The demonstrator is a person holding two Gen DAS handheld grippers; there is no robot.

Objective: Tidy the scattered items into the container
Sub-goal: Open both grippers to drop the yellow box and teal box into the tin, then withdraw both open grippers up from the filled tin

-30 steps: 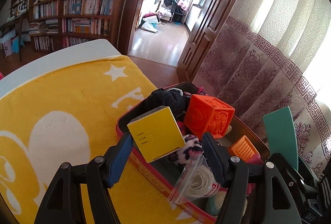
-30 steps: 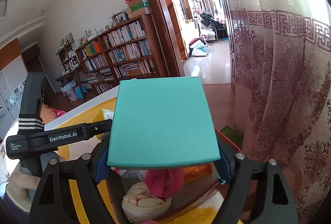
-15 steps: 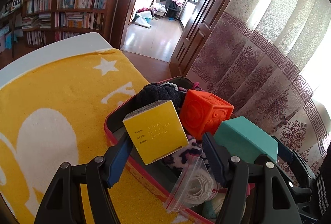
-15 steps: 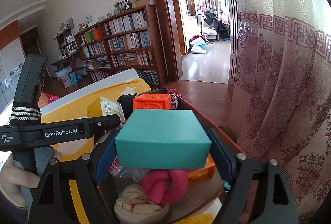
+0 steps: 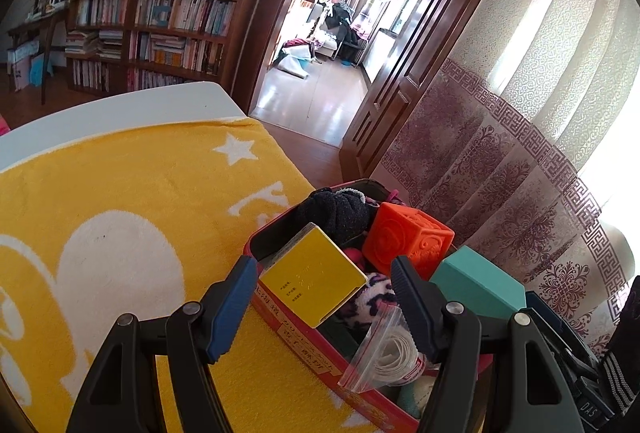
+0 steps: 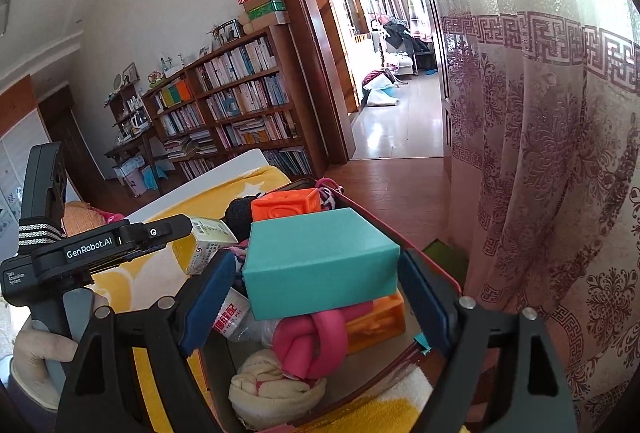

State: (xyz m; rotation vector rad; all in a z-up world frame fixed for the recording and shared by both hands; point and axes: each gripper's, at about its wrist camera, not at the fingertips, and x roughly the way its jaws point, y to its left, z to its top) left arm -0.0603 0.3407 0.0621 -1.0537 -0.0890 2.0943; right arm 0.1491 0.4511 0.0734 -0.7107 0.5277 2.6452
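Curtain crowds the container [image 6: 436, 265]; right gripper [image 6: 316, 295] spread around teal box [image 6: 320, 265], left gripper [image 5: 320, 297] unclenched

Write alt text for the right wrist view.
A teal box sits between the right gripper fingers, lying on a pink knotted roll and other items in a red container. Bookshelves and a curtain stand behind.

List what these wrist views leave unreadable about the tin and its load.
Tin floor: both views, buried under the pile.
Yellow box print: left wrist view, too small.
Whether the right fingers press the teal box: right wrist view, contact hidden by the box's sides.
Cream bundle: left wrist view, mostly behind the left fingers.
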